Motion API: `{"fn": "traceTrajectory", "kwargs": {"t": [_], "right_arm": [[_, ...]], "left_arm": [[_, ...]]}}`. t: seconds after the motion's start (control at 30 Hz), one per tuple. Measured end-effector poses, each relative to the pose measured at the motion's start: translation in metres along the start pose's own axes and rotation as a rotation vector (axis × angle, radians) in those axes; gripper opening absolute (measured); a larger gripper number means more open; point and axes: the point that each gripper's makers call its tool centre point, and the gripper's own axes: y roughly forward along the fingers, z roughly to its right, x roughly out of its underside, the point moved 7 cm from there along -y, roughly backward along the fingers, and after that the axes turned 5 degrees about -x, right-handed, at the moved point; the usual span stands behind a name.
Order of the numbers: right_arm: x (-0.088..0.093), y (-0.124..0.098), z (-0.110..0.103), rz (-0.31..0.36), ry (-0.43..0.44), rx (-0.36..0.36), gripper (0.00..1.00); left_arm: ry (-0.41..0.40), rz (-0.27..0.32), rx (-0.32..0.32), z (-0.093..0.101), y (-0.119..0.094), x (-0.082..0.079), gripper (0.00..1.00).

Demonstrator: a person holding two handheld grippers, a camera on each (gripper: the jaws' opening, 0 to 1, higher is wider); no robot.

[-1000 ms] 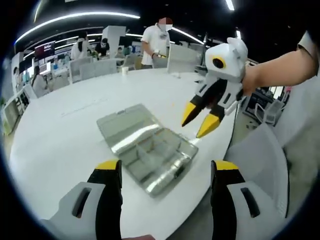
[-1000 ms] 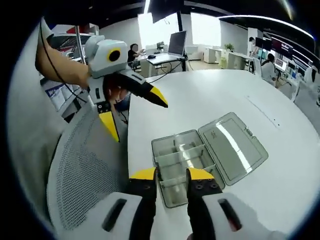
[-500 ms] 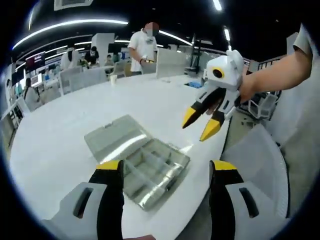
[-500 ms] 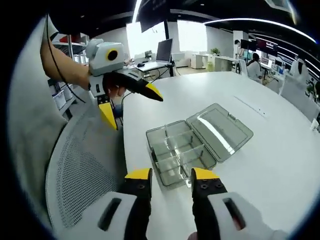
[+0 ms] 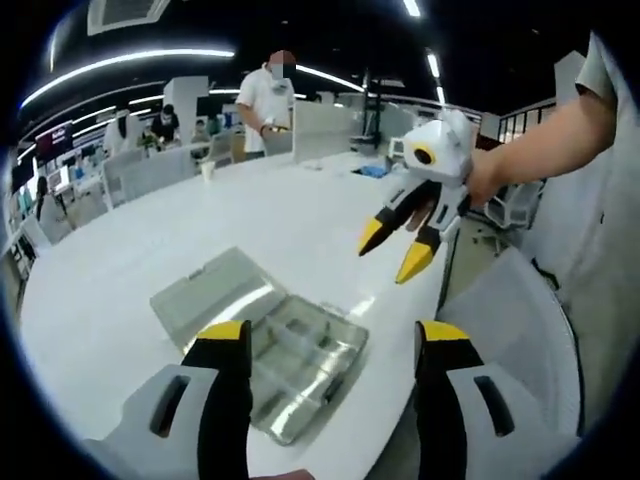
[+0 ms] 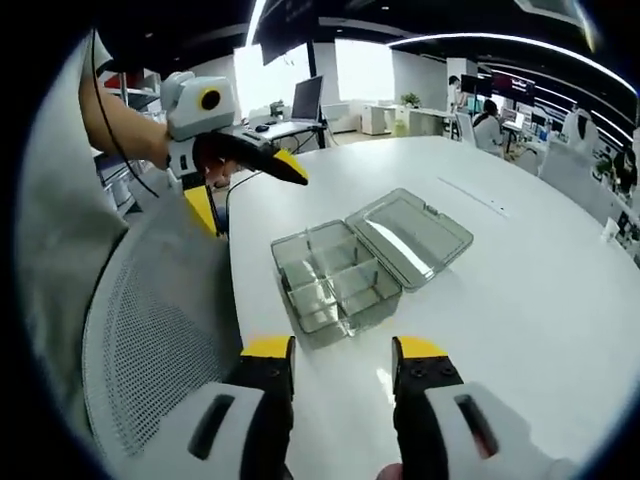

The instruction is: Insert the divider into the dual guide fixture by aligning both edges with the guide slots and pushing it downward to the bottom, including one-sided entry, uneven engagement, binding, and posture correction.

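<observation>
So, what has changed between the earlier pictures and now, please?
The right gripper opened wider: a second ago its jaws stood close together, and now a broad gap shows between them. Both views have shifted as the hands drew back, so the clear compartment box looks farther off. The box lies open on the white table as before. The left gripper stays open and empty.

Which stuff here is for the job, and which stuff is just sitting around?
For the job:
- clear compartment box, lid open flat, on the white table
- left tool, open, holding nothing
- right tool, open, holding nothing

Just around:
- mesh chair by the table edge
- monitor on a far desk
- cup across the table
- people in the background
</observation>
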Motion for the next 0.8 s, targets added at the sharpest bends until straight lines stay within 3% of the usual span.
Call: {"fn": "traceTrajectory", "kwargs": {"t": [0.43, 0.8], "right_arm": [[0.032, -0.004, 0.013, -0.076, 0.011, 0.033, 0.38], [0.036, 0.005, 0.024, -0.145, -0.032, 0.020, 0.38]], "left_arm": [[0.019, 0.000, 0.027, 0.009, 0.009, -0.005, 0.64], [0.010, -0.002, 0.015, 0.007, 0.007, -0.004, 0.65]]}}
